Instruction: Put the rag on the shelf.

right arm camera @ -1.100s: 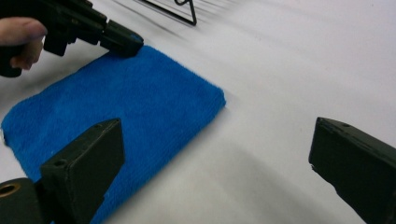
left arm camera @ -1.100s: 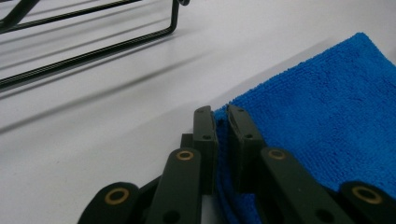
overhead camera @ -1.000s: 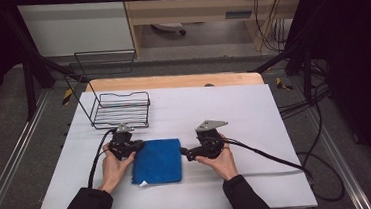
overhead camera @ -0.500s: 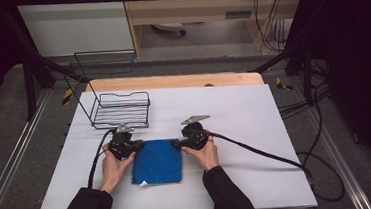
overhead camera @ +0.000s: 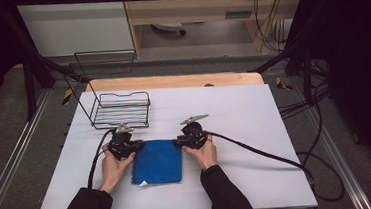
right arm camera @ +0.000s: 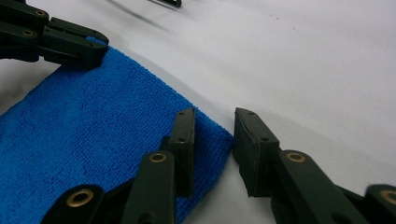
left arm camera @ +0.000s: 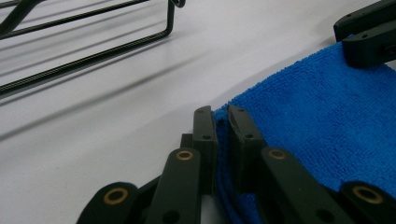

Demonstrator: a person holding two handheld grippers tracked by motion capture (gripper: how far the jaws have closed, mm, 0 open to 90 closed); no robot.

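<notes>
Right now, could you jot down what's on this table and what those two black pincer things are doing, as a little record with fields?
Table: white table
Cloth: folded blue cloth, lying flat near the front edge
Rack: black wire rack, behind the cloth at the left
Left gripper: shut on the cloth's far left corner
Right gripper: jaws have just been closing around the far right corner, a gap remains on one side
</notes>
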